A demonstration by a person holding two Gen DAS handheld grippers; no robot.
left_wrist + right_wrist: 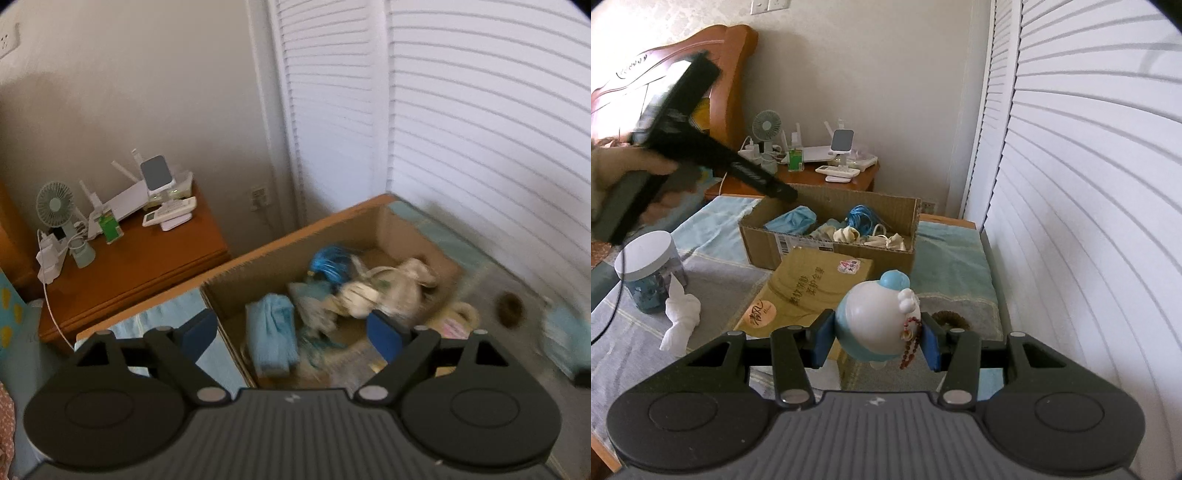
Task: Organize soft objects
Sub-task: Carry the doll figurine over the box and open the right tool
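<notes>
A cardboard box (827,251) stands on the bed and holds soft things: a light blue cloth (271,332), a blue cord bundle (330,264) and cream fabric pieces (384,291). My left gripper (291,336) is open and empty above the box's near side; it shows as a dark tool over the box's left corner in the right wrist view (775,190). My right gripper (875,343) is shut on a blue and white round plush toy (875,325) with a red bead string, held above the bed in front of the box.
A tan tissue pack (809,291) lies before the box. A lidded jar (650,273) and a white cloth (681,317) sit at left. A brown bead ring (951,319) lies by the louvered doors (1089,184). A cluttered nightstand (136,254) stands behind.
</notes>
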